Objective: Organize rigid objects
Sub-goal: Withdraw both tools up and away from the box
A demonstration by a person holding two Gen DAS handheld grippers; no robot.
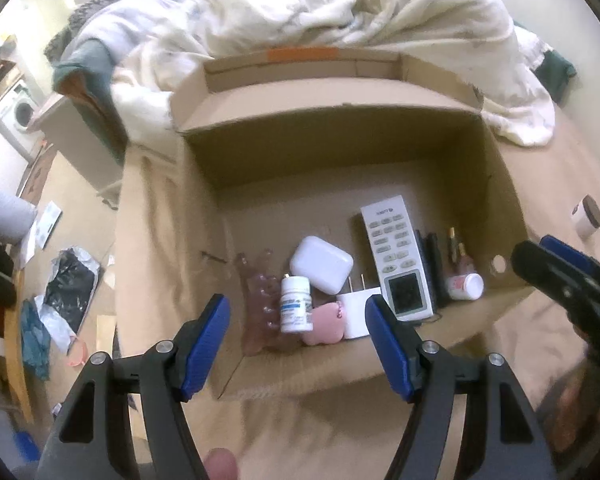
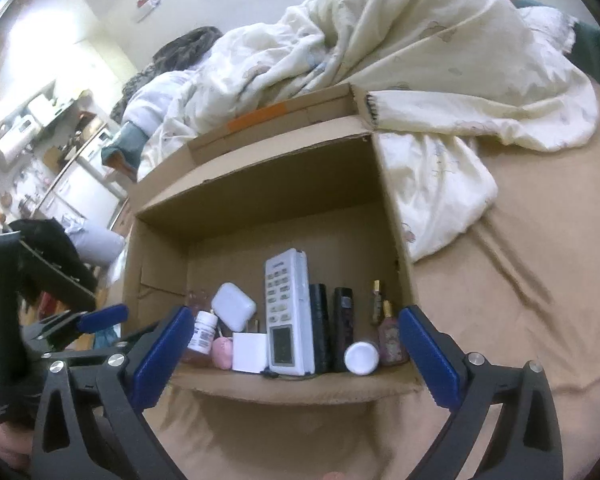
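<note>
Open brown cardboard box [image 1: 204,216] on a tan bedsheet [image 2: 520,280], with small rigid items ranged along its near wall. From left in the left wrist view: a clear pinkish plastic hair claw [image 1: 260,300]; a white pill bottle with a blue label [image 1: 295,306], upright; a white rounded earbud case [image 1: 321,264]; a pink soft-looking pouch [image 1: 324,326]; a white cube wall charger [image 1: 358,312], prongs pointing away; a white remote control with a dark screen [image 1: 396,256], lying flat; two black cylindrical tubes [image 2: 332,328]; two small gold-capped perfume bottles [image 2: 388,340]; and a white-capped bottle on its side [image 1: 466,286]. A white jar with a brown lid [image 1: 587,216] lies outside the box on the sheet, beside its right wall.

The left gripper [image 1: 298,346] stands with jaws apart and nothing between them, above the near wall over the pill bottle and the charger. The right gripper [image 2: 296,354] is spread wide and empty, framing most of the row.

Handling, as judged: the jar is probably light, stiff and smooth-sided, so it may roll; grasp across the body, below the lid. The perfume bottles are likely glass and fragile. The jar lies well to the right of both grippers.
</note>
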